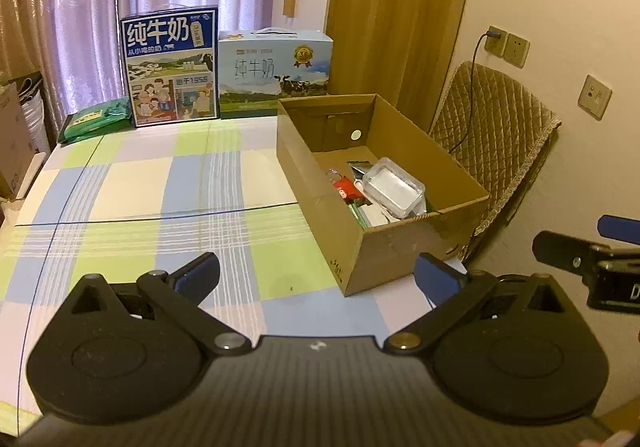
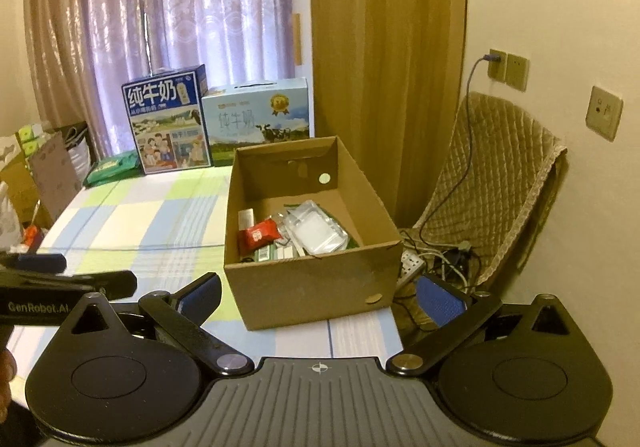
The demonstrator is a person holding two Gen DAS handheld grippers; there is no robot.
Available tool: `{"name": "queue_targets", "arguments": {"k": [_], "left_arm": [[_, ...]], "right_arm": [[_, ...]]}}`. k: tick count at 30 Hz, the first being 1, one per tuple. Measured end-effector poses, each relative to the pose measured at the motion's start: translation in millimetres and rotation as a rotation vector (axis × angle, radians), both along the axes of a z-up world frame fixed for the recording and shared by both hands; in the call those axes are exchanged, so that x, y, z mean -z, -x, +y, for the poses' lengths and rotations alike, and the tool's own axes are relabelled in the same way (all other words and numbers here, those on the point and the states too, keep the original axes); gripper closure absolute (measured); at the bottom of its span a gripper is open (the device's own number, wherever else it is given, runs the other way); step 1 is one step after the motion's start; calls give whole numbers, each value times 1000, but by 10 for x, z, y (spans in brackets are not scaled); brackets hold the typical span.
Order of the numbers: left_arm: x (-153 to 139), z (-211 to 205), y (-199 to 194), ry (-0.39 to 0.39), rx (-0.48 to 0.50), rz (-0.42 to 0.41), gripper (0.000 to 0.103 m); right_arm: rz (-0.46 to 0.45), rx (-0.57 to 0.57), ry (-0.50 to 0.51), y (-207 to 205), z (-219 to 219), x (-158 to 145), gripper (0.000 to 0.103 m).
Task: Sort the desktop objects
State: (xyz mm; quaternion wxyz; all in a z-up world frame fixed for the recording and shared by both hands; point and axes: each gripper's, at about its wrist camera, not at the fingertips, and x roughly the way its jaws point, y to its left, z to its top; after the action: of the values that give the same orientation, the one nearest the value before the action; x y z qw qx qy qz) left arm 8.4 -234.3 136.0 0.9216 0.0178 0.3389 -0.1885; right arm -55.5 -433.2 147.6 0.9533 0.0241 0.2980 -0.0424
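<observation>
Gaping empty, both grippers' jaws frame a cardboard box [image 2: 312, 283] whose near wall hides part of its clutter.

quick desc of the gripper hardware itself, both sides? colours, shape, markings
Both alike: left gripper and right gripper have black linkage arms on round black pivot housings, silver pivot bolts, blue textured finger pads and a ribbed grey centre plate. The left's side reads "GenRobot.AI". No cables visible.
</observation>
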Motion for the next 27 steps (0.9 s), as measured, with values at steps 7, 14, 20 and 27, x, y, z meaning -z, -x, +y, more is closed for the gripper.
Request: {"name": "queue_targets", "arguments": {"k": [7,14,20,27], "left_arm": [[64,36,61,-12,-11,20,1],[129,28,36,-3,-14,50,1],[150,6,27,-6,-7,62,1],[178,-4,8,-12,-12,68,1]], "right_arm": [[22,-4,4,68,61,93,2],[27,2,-9,68,26,117,2],[43,5,-25,57,9,173,2],[55,11,-34,56,-6,217,2]]}}
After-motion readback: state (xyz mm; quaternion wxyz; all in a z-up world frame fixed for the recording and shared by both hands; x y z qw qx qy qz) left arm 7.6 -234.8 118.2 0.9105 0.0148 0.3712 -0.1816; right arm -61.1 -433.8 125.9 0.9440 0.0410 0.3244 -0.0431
